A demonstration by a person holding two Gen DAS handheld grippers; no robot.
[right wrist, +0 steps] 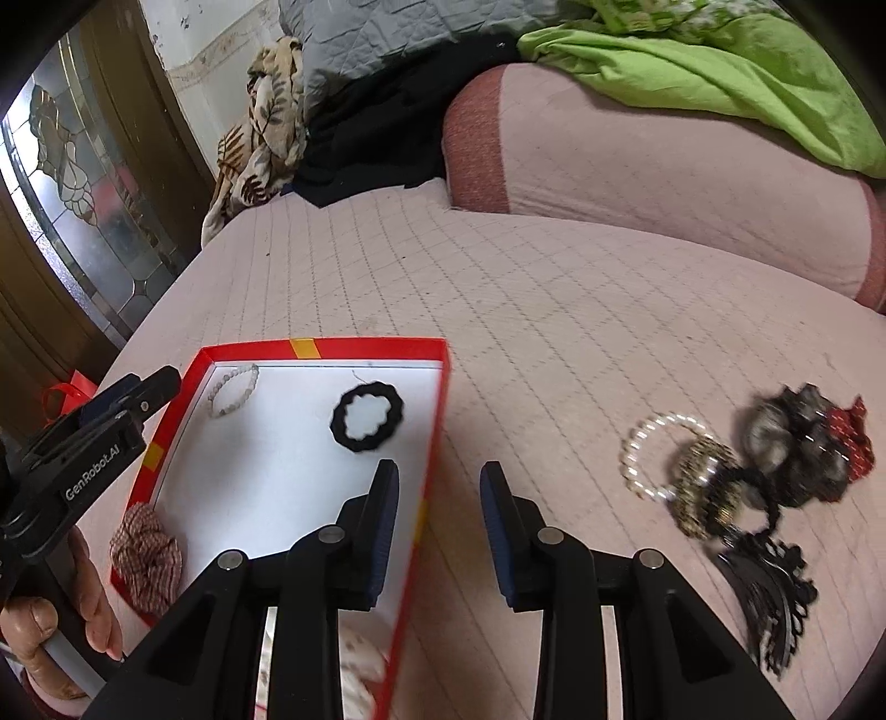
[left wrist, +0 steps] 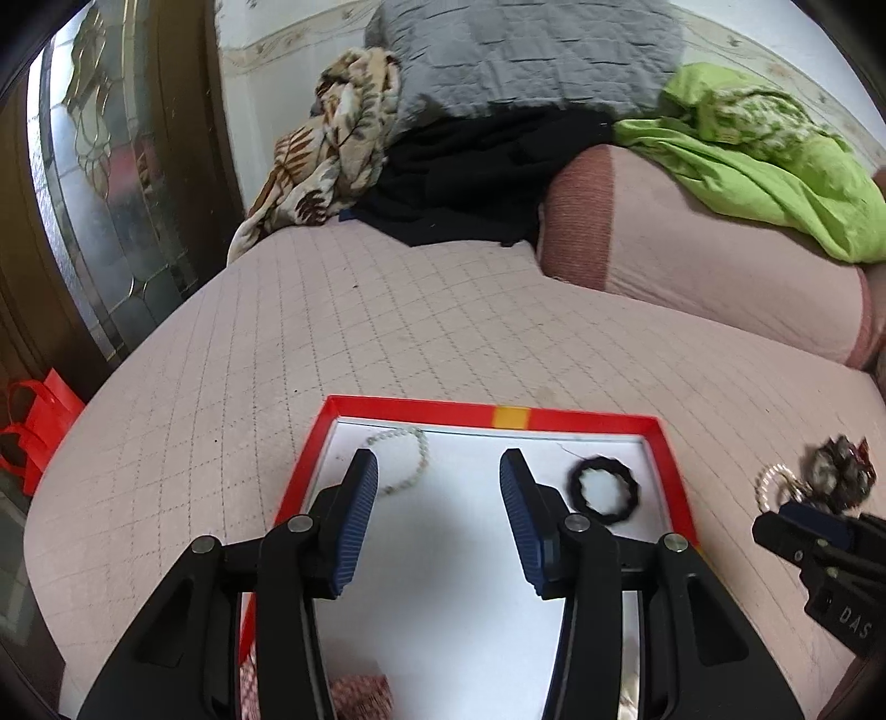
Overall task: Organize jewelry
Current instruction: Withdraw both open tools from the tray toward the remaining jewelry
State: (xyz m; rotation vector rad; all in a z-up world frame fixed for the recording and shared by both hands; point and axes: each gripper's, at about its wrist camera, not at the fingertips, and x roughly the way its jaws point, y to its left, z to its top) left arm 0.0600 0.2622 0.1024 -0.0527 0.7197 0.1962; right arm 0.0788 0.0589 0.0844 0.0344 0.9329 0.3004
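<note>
A red-rimmed box (left wrist: 421,407) (right wrist: 376,346) with a white floor lies on the pink quilted bed. Inside it are a white bead bracelet (left wrist: 423,446) (right wrist: 256,372), a black ruffled ring (left wrist: 573,483) (right wrist: 339,422) and a checked scrunchie (right wrist: 147,554). My left gripper (left wrist: 438,459) hangs open over the box floor, nothing between its pads. My right gripper (right wrist: 438,471) is open and empty too, straddling the box's right wall. To the right on the bed lie a pearl bracelet (right wrist: 631,459), a beaded band (right wrist: 703,487), dark scrunchies (right wrist: 797,443) and a black comb (right wrist: 769,598).
A pink pillow (left wrist: 720,266) with a green cloth (left wrist: 775,166) on it lies behind. Grey quilt (left wrist: 526,50), black garment (left wrist: 470,177) and leaf-print cloth (left wrist: 332,144) pile at the back. A glass door (left wrist: 99,183) and red bag (left wrist: 39,421) stand left of the bed.
</note>
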